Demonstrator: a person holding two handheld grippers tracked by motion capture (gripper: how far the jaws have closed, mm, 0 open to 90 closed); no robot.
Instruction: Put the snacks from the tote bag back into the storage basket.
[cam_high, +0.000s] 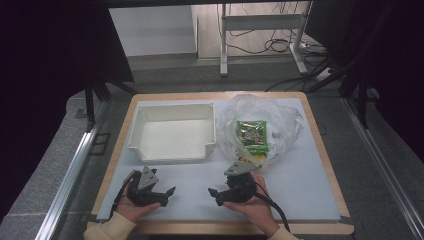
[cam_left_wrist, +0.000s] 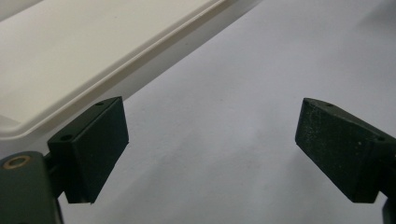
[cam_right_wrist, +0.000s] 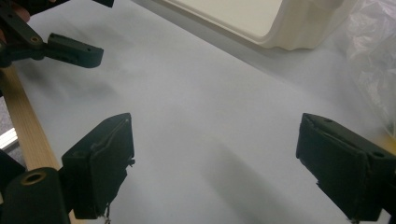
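Both grippers rest low on the near strip of the pale table sheet (cam_high: 300, 175), close to its wooden near edge. The left gripper (cam_high: 167, 195) has its jaws spread wide, holding nothing, just near of the white tray (cam_high: 172, 150). The right gripper (cam_high: 214, 196) is likewise spread and empty, its nose pointing left toward the other. Right of the tray lies a clear plastic bag (cam_high: 280, 120) with a green packet (cam_high: 252, 136), apparently inside it. Bare sheet stretches between the grippers and right of the bag.
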